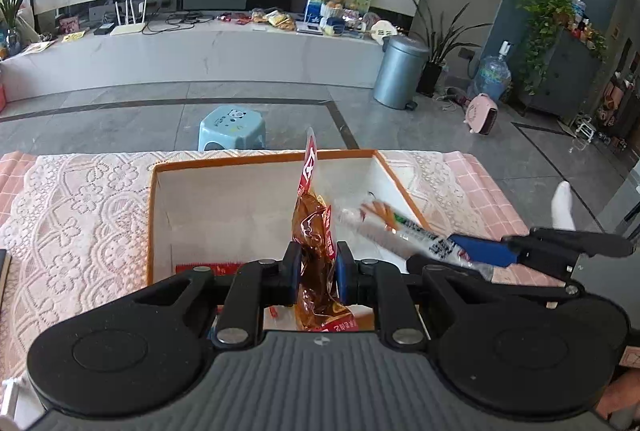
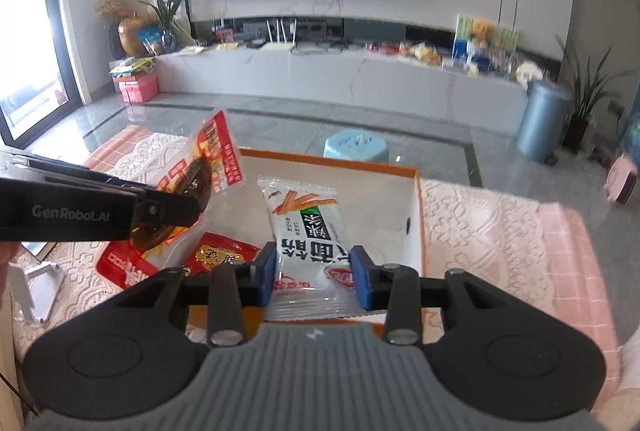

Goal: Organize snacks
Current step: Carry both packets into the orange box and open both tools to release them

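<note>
Mid-carry: left gripper (image 1: 316, 271) clamped on brown snack packet (image 1: 314, 227), right gripper (image 2: 314, 273) pinching white snack packet (image 2: 308, 227), both over orange-rimmed box (image 1: 264, 157). Next, probably: lower inside, release.

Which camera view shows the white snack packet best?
The right wrist view: the white snack packet faces the camera flat, print readable, clamped in the right gripper. The left wrist view shows it only edge-on and blurred, above the orange box.

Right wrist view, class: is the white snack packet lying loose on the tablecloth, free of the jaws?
No, the white snack packet is clamped between the right gripper's jaws, above the orange-rimmed box.
</note>
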`<state>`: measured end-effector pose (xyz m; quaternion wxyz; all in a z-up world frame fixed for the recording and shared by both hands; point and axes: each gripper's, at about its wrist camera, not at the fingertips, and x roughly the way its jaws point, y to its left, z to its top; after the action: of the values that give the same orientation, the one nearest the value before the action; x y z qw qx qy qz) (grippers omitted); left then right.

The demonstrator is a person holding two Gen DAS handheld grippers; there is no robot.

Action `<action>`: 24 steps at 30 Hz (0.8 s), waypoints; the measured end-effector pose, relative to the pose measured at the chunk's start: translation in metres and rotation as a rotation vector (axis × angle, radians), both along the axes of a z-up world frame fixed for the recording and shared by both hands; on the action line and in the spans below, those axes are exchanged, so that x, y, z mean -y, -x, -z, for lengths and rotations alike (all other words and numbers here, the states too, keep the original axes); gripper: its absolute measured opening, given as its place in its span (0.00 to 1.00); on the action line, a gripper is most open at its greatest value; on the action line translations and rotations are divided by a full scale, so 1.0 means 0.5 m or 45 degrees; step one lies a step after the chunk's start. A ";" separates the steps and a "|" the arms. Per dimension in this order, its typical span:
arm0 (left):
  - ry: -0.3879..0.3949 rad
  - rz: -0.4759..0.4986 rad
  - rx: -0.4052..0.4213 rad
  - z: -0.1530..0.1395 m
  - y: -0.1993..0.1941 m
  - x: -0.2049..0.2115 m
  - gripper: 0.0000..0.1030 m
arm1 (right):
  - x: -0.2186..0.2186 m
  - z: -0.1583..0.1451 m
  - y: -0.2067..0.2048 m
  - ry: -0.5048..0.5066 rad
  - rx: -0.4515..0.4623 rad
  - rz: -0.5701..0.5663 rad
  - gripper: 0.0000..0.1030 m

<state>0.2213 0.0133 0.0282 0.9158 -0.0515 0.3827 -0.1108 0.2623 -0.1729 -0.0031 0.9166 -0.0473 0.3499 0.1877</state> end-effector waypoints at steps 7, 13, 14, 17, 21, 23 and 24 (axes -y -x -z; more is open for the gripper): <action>0.048 -0.003 -0.118 0.062 -0.090 0.001 0.18 | -0.025 0.063 -0.103 0.061 -0.119 -0.004 0.36; 0.074 0.045 -0.238 0.135 -0.141 0.017 0.18 | -0.040 0.139 -0.160 0.183 -0.222 -0.044 0.36; 0.073 0.045 -0.254 0.146 -0.147 0.019 0.18 | -0.042 0.150 -0.168 0.203 -0.238 -0.050 0.36; 0.064 0.043 -0.290 0.166 -0.165 0.021 0.18 | -0.044 0.173 -0.186 0.229 -0.271 -0.057 0.36; 0.048 0.044 -0.330 0.184 -0.188 0.026 0.18 | -0.055 0.191 -0.200 0.259 -0.303 -0.082 0.36; 0.046 0.047 -0.352 0.192 -0.194 0.028 0.18 | -0.062 0.200 -0.204 0.279 -0.315 -0.093 0.37; 0.042 0.052 -0.361 0.195 -0.197 0.029 0.18 | -0.064 0.202 -0.207 0.287 -0.322 -0.095 0.37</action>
<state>0.3199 -0.0014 -0.0695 0.8490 -0.0739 0.5074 -0.1273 0.3657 -0.1411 -0.1042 0.8465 -0.1389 0.4793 0.1855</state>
